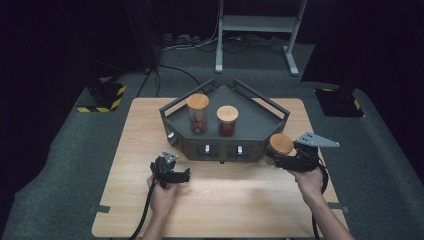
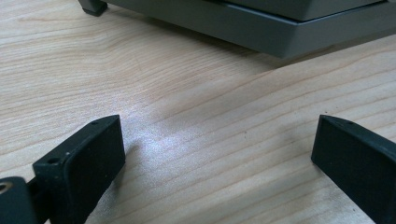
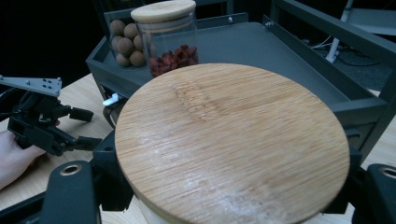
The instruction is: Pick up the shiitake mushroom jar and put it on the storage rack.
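Note:
My right gripper (image 1: 276, 158) is shut on a glass jar with a round wooden lid (image 1: 281, 144), held at the front right corner of the grey tray (image 1: 250, 127). That lid (image 3: 231, 144) lies broad between the jaws in the right gripper view. Two more wooden-lidded jars stand upright in the tray: a tall one with brown balls (image 1: 197, 113) and a shorter one with red bits (image 1: 227, 120). My left gripper (image 1: 183, 175) is open, low over the bare wooden table (image 2: 201, 93) just in front of the tray's left part. Nothing lies between its jaws.
The tray has raised rails and small white knobs (image 1: 207, 149) on its front face. Its base edge (image 2: 280, 32) lies just ahead of the left gripper. Beyond the table are a white stand (image 1: 255, 25) and cables on grey floor.

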Motion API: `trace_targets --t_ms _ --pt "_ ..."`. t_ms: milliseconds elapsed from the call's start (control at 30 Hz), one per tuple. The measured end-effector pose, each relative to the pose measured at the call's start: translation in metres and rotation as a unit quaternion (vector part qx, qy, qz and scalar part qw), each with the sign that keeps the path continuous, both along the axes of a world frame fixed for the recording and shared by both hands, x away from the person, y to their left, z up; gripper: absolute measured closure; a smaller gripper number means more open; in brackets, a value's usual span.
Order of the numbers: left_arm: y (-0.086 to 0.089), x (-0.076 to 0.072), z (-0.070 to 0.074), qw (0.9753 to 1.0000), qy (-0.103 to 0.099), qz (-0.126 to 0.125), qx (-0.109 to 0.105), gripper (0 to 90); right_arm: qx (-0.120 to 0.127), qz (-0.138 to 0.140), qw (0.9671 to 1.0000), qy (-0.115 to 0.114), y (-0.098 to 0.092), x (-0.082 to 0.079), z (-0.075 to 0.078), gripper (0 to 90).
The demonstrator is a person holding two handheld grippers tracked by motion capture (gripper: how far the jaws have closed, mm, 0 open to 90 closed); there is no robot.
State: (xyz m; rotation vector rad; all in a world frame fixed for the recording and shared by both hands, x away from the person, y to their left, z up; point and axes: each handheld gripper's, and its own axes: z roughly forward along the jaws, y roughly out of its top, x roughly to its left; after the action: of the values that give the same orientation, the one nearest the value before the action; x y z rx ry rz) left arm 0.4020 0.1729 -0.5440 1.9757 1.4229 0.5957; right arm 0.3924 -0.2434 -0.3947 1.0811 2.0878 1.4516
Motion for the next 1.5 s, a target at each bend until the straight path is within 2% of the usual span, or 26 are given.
trace_targets --t_ms 600,1500 --pt "0.0 0.0 0.0 1.0 0.0 0.0 0.0 2.6 0.008 -0.003 0.9999 -0.005 0.006 0.013 0.021 25.0" --pt "0.0 0.0 0.0 1.0 0.0 0.0 0.0 2.5 0.006 -0.018 0.9998 -0.005 0.013 0.032 0.037 25.0"
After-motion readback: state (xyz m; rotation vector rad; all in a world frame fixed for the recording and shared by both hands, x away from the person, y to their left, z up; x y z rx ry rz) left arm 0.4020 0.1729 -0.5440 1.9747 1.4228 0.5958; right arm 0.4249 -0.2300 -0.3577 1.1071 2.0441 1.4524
